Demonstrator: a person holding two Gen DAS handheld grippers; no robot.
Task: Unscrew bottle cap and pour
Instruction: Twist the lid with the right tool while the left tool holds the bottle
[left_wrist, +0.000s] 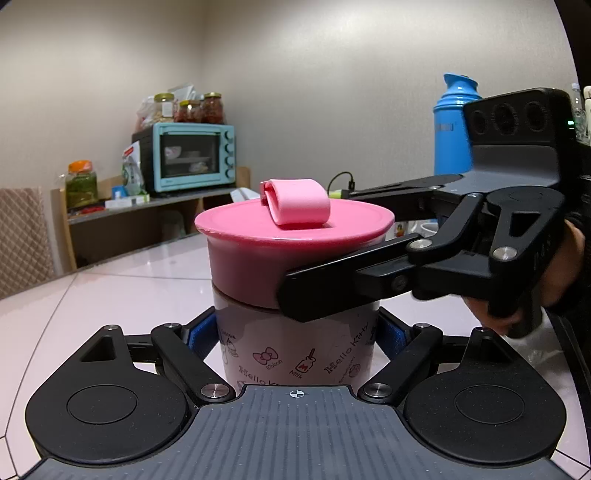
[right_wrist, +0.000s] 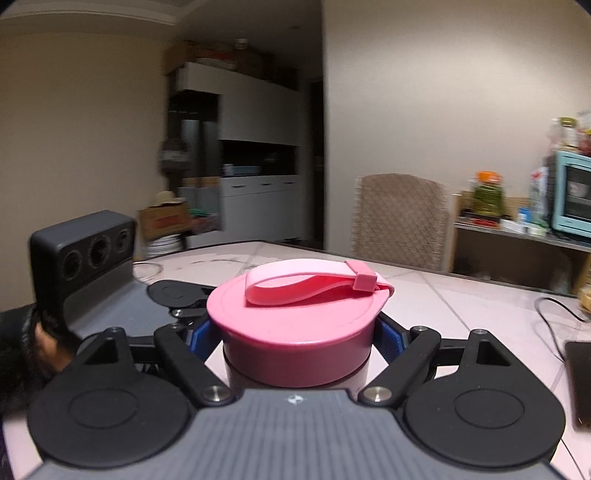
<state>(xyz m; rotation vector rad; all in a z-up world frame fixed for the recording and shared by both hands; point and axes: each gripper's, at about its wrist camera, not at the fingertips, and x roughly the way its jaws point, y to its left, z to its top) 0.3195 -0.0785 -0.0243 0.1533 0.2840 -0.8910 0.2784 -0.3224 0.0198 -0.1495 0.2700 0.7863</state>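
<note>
Glossy pale-pink tiled desk (left_wrist: 110, 295) carries the printed plastic bottle (left_wrist: 295, 347), gripped low by my left tongs (left_wrist: 295, 338). My right tongs (right_wrist: 295, 338) clamp its smooth, slippery pink cap (right_wrist: 295, 332) by the rim.

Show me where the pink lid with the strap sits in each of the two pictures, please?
Left wrist view: the pink lid sits just above centre, on the printed bottle, with the right gripper closed on it from the right.
Right wrist view: the lid is centre, slightly low, between that gripper's blue pads.
Shared landmark: the turquoise toaster oven, left of centre in the first, at the right edge in the second.
</note>
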